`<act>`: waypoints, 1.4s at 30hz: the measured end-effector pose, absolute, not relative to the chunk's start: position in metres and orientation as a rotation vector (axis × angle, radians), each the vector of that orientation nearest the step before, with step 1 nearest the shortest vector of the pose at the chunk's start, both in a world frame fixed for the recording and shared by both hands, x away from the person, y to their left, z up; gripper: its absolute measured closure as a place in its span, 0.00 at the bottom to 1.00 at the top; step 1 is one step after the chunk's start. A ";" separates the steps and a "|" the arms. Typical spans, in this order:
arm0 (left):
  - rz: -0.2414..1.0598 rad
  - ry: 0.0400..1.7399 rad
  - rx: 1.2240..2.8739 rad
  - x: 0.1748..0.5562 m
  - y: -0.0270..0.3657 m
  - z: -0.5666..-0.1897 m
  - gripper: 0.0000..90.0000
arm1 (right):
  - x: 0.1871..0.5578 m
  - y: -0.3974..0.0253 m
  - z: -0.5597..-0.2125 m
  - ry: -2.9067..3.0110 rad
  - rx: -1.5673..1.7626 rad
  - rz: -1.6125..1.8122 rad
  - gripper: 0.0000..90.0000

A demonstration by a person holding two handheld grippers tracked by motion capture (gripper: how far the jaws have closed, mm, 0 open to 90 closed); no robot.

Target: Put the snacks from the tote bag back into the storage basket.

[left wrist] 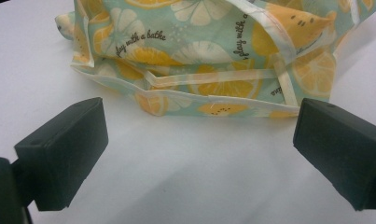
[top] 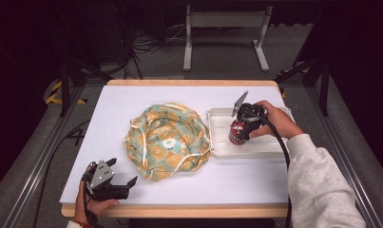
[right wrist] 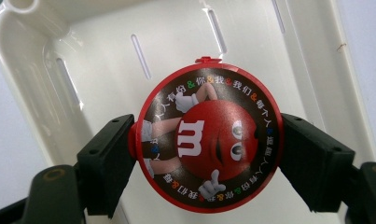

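We see the right gripper (right wrist: 208,149) with its two black jaws pressed against the opposite sides of a red candy tub (right wrist: 209,140), one on each flank of the round lid, which bears a red cartoon face and a ring of small lettering. In the high view the tub (top: 236,132) stands upright inside the white plastic tray (top: 255,148), held from above by the right gripper (top: 243,124), with the person's right hand (top: 274,118) wrapped around the tool and a grey sleeve (top: 317,185) running off to the lower edge. The tray sits at the right side of the white table (top: 246,183).

Our left gripper (left wrist: 199,144) has its jaws spread wide with bare table between them, pinching nothing. Just beyond them lies the lemon-print fabric bag (left wrist: 209,51), not touched. From above, the left gripper (top: 125,183) rests near the front left corner, and the bag (top: 167,140) lies crumpled and open at mid-table, just beside the tray's left wall
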State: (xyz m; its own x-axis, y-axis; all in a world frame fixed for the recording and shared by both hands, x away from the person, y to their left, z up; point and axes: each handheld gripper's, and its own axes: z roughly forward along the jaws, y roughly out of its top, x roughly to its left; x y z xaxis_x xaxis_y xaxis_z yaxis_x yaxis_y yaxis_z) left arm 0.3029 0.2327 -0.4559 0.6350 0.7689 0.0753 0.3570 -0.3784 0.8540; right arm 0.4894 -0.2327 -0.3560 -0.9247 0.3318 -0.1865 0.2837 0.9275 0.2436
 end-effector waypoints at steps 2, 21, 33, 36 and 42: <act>0.598 0.880 1.985 0.303 0.233 -0.456 0.04 | 0.489 -0.233 -0.356 2.861 0.468 0.313 0.26; 0.606 0.873 1.988 0.304 0.232 -0.456 0.04 | 0.482 -0.236 -0.355 2.789 0.478 0.345 0.26; 0.608 0.873 1.989 0.304 0.232 -0.456 0.04 | 0.475 -0.239 -0.346 2.743 0.501 0.418 0.25; 0.607 0.872 1.989 0.303 0.232 -0.456 0.04 | 0.473 -0.240 -0.342 2.716 0.525 0.444 0.24; 0.607 0.872 1.989 0.303 0.232 -0.456 0.04 | 0.466 -0.247 -0.335 2.689 0.574 0.524 0.21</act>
